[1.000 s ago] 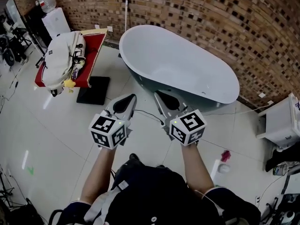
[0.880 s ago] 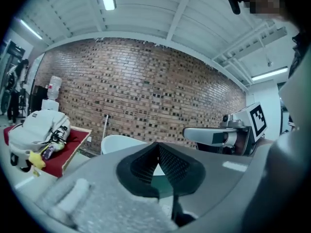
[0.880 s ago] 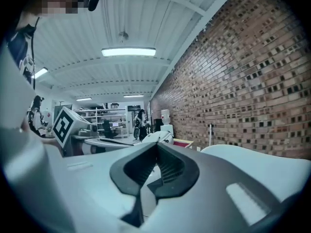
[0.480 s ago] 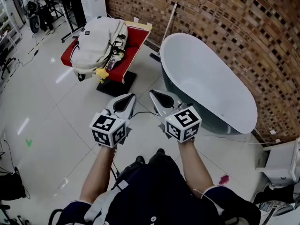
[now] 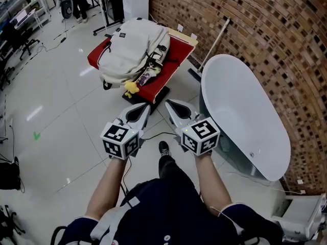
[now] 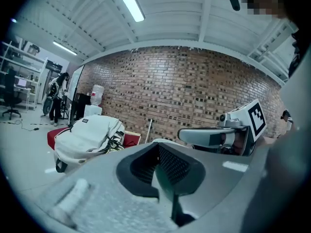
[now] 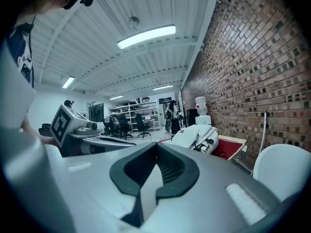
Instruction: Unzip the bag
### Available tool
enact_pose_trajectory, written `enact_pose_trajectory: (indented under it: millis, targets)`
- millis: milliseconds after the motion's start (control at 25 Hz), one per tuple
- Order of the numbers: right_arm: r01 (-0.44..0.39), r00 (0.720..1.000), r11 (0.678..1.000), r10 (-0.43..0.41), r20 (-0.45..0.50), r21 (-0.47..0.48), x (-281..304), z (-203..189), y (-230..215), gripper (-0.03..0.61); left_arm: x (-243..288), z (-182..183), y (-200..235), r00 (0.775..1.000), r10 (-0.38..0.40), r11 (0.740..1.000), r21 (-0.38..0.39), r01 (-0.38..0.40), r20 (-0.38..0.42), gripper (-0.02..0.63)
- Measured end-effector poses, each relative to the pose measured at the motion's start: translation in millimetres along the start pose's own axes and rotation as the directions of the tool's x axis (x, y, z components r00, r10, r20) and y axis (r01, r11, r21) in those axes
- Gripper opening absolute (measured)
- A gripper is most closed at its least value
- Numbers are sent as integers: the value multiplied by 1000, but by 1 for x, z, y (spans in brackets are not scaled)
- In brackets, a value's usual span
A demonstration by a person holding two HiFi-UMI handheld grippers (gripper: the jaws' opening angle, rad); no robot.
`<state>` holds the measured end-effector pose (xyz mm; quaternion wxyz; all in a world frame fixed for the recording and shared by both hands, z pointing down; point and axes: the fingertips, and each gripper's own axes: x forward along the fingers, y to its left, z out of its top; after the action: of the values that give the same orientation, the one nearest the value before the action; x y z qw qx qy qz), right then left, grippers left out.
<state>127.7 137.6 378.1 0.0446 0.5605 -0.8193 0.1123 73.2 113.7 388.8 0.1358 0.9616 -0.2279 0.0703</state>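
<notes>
Ahead, the cream bag (image 5: 134, 50) sags soft on the far red seat (image 5: 176, 55), likely best pinched at its zipper pull, while left gripper (image 5: 138, 112) and right gripper (image 5: 174, 109) hang closed, empty.

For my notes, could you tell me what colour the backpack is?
The backpack is cream-white; head view.

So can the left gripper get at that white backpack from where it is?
Probably not yet. The left gripper is short of the backpack lying on its red stand, with floor between them and nothing blocking the way. Its jaws are shut and empty, so stepping closer should do.
</notes>
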Motion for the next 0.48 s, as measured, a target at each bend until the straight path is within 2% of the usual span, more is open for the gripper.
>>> enact_pose_trajectory:
  millis: [320, 480]
  targets:
    - [-76, 997, 996, 76, 8, 50, 58, 4, -66, 3, 74, 4, 54, 996, 71, 997, 40, -69, -60, 2]
    - [-118, 993, 991, 120, -23, 57, 87, -1, -97, 3, 115, 0, 83, 986, 134, 991, 35, -132, -99, 2]
